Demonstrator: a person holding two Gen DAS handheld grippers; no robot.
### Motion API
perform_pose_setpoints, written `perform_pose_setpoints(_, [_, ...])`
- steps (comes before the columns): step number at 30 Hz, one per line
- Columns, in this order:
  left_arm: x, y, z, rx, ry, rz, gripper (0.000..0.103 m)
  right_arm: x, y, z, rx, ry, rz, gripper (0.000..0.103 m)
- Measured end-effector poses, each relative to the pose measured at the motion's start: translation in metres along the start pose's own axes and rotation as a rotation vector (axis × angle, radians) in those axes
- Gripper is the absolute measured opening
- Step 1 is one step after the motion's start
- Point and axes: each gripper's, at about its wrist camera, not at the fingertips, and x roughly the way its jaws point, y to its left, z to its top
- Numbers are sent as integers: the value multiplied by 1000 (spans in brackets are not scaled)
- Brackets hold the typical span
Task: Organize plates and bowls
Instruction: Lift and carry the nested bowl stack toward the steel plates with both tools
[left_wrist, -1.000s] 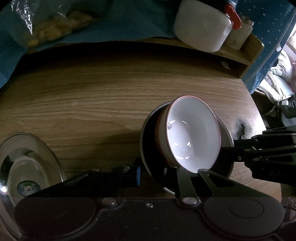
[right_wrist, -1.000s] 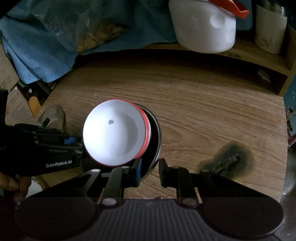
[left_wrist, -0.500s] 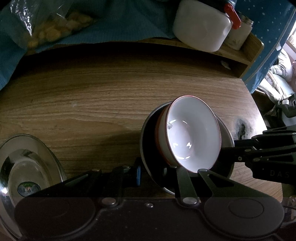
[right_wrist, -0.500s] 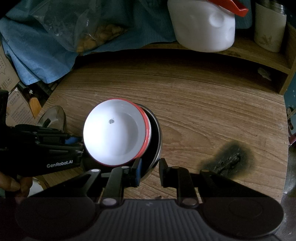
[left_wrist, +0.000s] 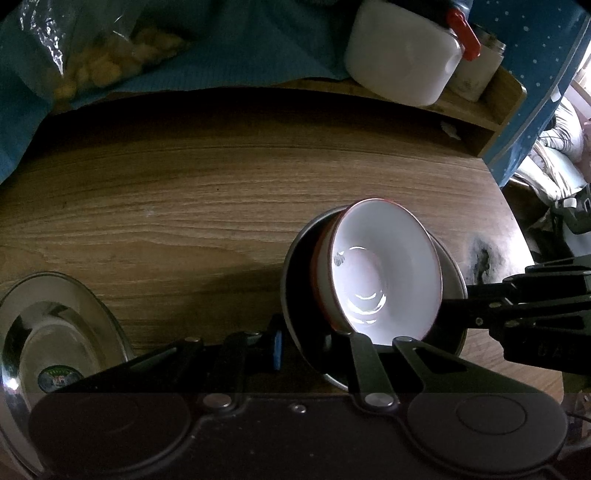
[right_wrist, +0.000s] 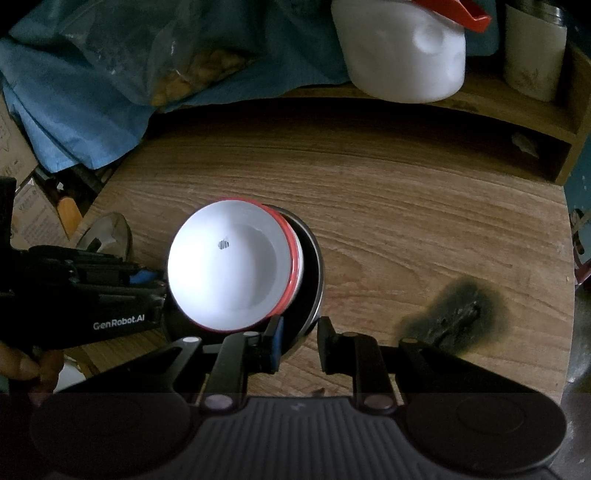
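Nearby on the left, a steel plate (left_wrist: 55, 314) lies on the wooden surface (left_wrist: 184, 221). Next, the left gripper (left_wrist: 306, 341) has its fingers closing in a pinch on the near wall of the steel bowl (left_wrist: 299, 295). The red-rimmed white bowl (left_wrist: 384, 273) sits tilted inside it, right of centre. From the right, the right gripper (right_wrist: 299, 341) pinches the same bowl's rim. Nesting looks nearly done. Next, I judge, the white bowl needs settling level, then both grips can loosen.
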Motion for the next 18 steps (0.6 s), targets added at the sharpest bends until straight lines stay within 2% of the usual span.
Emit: perform_pose_setpoints(18, [-15,10,-2,-1,-36,-2,15,-6,13,2,-10,-31,2,22])
